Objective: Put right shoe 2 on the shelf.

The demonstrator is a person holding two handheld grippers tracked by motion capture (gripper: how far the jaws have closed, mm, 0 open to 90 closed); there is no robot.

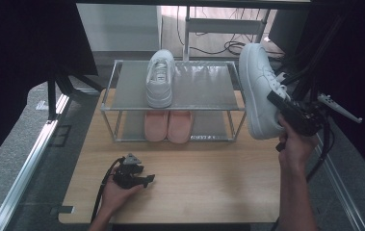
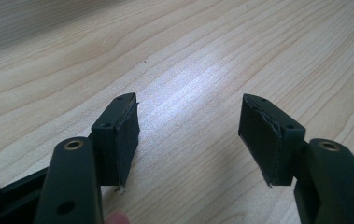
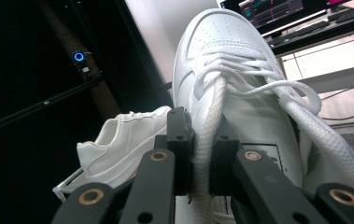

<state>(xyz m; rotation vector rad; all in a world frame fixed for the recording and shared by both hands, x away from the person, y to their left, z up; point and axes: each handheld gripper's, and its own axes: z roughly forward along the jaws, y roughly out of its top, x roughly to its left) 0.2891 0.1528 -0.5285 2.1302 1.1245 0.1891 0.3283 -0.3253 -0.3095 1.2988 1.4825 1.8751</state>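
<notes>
Over at the right edge, white leather lace-up sneaker [image 1: 259, 91] dangling from my right gripper [image 3: 201, 154]

Pinched by the collar only, so it's light but floppy; left gripper [image 2: 188, 135] idles agape, nothing in it.

I see 2 white leather sneakers, one held up [image 1: 258, 91], one on the grey metal rack [image 1: 209, 86]; a pink slipper pair [image 1: 168, 126] below; pale wood-grain tabletop [image 1: 209, 178].

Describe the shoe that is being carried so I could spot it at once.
Start at the two-tier metal shoe rack at the table's far edge, then look off its right end. There a white lace-up sneaker hangs in the air, clamped by the right gripper. Its twin stands on the top shelf, and the pink pair below.
</notes>
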